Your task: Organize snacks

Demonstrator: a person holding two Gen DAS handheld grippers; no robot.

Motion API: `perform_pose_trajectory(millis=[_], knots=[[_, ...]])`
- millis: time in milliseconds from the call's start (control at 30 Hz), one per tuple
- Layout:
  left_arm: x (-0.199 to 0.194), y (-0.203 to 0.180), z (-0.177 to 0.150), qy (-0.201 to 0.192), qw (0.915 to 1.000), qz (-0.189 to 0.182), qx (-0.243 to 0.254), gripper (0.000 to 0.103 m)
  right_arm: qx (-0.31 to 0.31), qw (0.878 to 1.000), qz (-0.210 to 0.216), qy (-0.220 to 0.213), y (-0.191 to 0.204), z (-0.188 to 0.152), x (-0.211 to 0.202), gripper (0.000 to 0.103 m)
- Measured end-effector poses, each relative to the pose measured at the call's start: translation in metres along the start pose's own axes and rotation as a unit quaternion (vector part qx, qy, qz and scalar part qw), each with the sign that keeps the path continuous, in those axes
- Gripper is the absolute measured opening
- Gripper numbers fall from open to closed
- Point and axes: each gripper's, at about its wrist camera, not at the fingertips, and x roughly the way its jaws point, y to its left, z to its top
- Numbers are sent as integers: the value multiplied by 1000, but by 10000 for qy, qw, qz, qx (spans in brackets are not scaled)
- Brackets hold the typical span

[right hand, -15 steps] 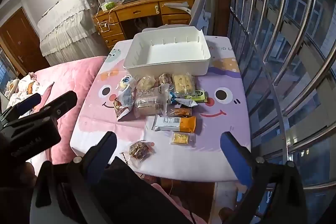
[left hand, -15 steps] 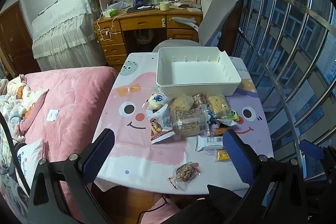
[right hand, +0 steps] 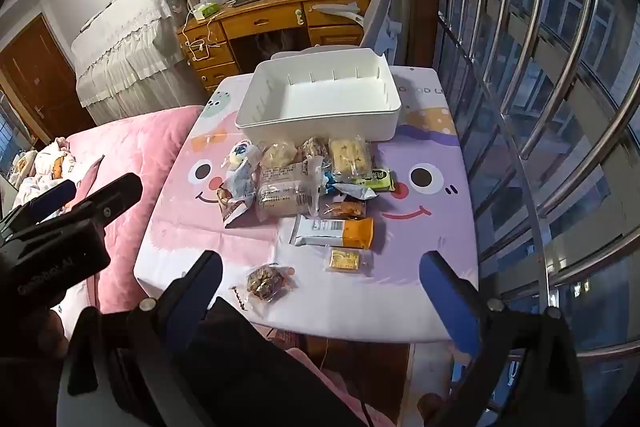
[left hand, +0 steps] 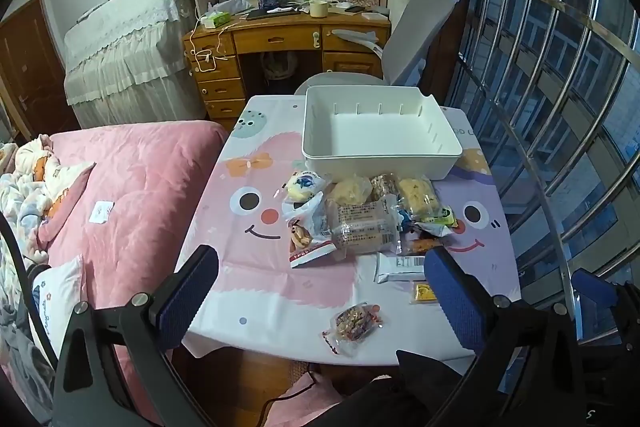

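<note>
Both tongs, left (left hand: 320, 287) and right (right hand: 320, 283), gape wide over crinkly plastic snack packets (left hand: 362, 223) heaped at six o'clock of the smooth rectangular white bin (left hand: 380, 163) on the cloth-covered counter (left hand: 256, 291).

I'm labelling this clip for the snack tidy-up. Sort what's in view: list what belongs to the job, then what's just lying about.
Belongs to the job:
- white bin, nothing in it
- snack pile in front of it
- white-and-orange bar
- small yellow packet
- clear nut packet at the table's near edge
- left gripper and right gripper, both open

Lying about:
- pink bed
- desk
- grey chair
</note>
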Motion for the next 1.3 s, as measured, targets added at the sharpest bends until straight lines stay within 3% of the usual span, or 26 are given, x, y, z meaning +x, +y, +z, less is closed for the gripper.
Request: perform_pose_trajectory(millis=[833, 1300], knots=[[-6, -4, -14, -60, 10000, 72, -7, 102, 18, 10000, 29, 15, -8, -7, -4, 100], [-8, -12, -21, 231, 9993, 265, -120, 102, 17, 10000, 75, 43, -18, -15, -5, 100]])
